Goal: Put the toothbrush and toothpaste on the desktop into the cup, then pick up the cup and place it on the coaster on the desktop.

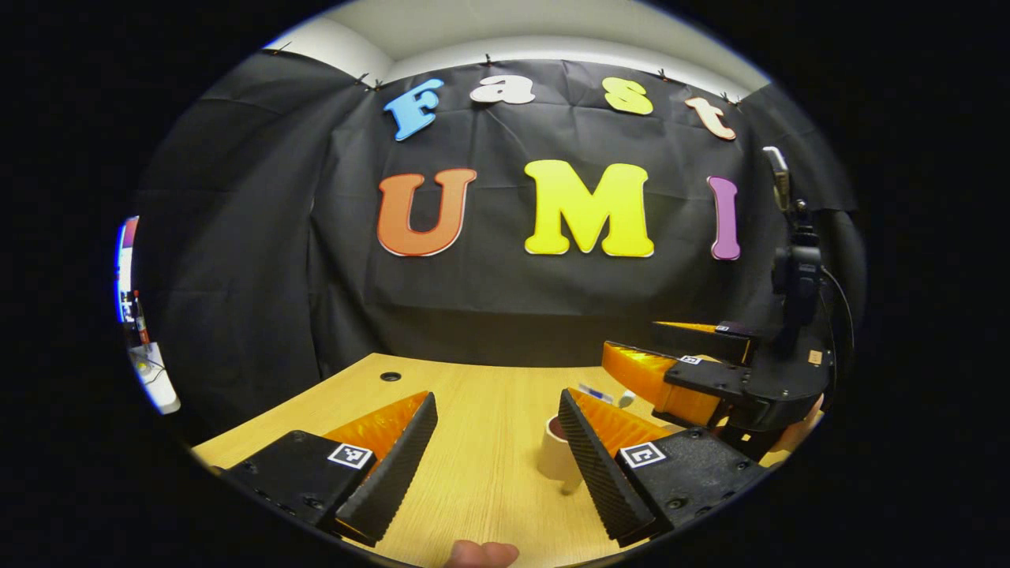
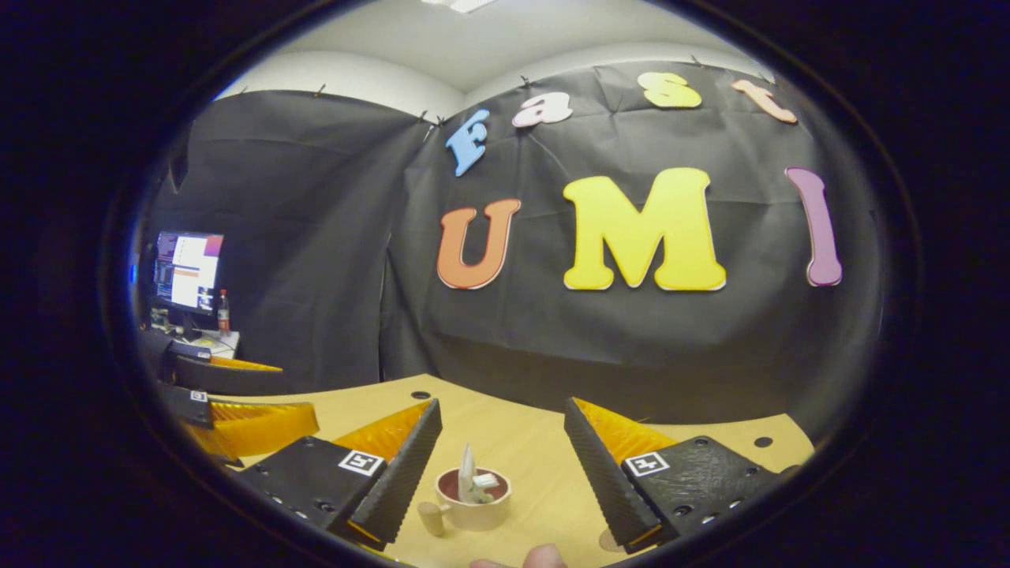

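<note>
A cream cup (image 2: 473,509) with a dark red inside and a small handle stands on the wooden desktop (image 2: 521,442), below and between the fingers of my open right gripper (image 2: 502,404). A white toothpaste tube (image 2: 466,472) and a toothbrush (image 2: 486,480) stand in it. In the left gripper view the cup (image 1: 555,457) is half hidden behind one finger of my open left gripper (image 1: 497,398), and white and blue tips (image 1: 597,392) peek above that finger. The right gripper (image 1: 671,359) hovers open just beyond the cup. A small round pale edge (image 2: 606,541), perhaps the coaster, shows under my right gripper's finger.
The left gripper (image 2: 237,402) sits at the left edge of the right gripper view. The desktop has cable holes (image 1: 390,376) (image 2: 763,442) near its back edge. Black cloth walls the booth. A monitor (image 2: 188,270) and a bottle (image 2: 224,310) stand outside at the left.
</note>
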